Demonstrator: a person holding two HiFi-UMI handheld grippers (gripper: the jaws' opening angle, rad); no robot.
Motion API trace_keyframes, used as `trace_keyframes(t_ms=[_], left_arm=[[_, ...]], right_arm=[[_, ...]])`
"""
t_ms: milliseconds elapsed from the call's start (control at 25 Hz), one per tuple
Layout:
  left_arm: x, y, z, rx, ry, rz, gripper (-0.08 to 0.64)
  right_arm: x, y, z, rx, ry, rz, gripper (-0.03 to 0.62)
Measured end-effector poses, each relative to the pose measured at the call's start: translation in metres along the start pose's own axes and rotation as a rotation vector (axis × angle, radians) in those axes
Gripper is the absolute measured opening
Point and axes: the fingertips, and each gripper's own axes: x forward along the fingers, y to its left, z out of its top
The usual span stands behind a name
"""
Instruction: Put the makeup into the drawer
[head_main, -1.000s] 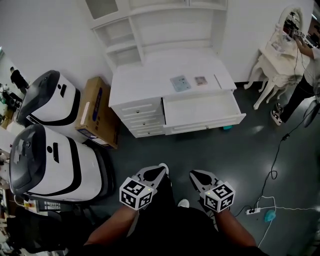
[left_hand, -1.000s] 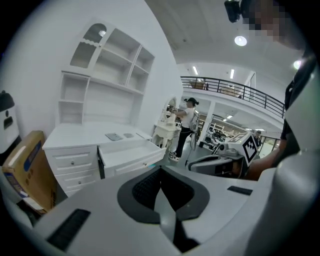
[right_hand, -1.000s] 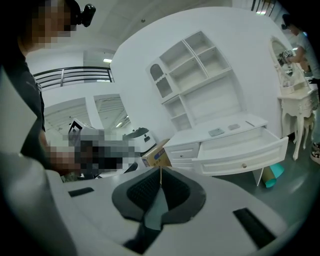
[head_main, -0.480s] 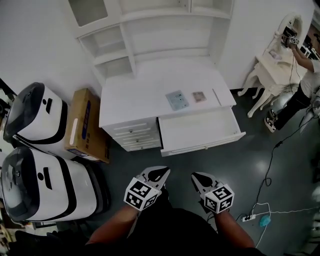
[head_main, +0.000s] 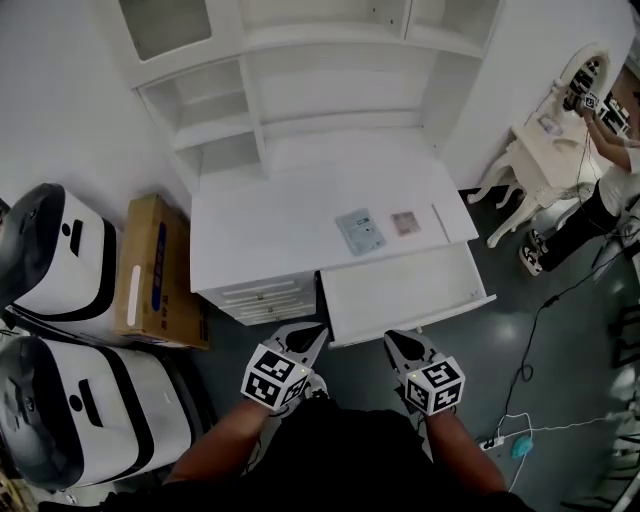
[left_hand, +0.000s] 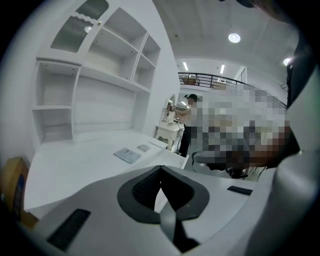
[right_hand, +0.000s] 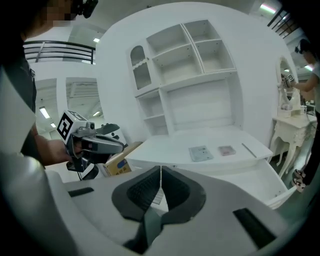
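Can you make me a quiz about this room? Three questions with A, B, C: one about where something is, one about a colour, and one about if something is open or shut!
1. Where do the grey-blue palette and the pink palette lie?
A in the drawer
B on the desk
C on the floor

2. What colour is the desk?
A white
B brown
C black

3. How is the big drawer under the desk top?
A pushed shut
B taken right out
C pulled open

Answers:
1 B, since both palettes lie flat on the desk top, behind the drawer.
2 A, since the desk, its shelves and its drawers are all white.
3 C, since the drawer sticks out in front and you can see its bare inside.
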Motion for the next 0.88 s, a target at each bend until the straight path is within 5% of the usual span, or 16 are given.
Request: trace_keyframes(t_ms=[200, 400, 880], left_arm=[[0.016, 0.032, 0.003, -0.017, 0.002, -0.009, 0.005], [0.028, 0.045, 0.005, -0.01, 0.017, -0.008, 0.005], [0.065, 0.074, 0.007, -0.14, 0.034, 0.191, 0.005]], right_arm=[[0.032, -0.022, 0.009, -0.007, 0.009, -0.069, 0.029], [0.057, -0.034, 0.015, -0.076, 0.056, -0.049, 0.029], [0.115, -0.097, 0.027, -0.19, 0.153, 0.074, 0.029]])
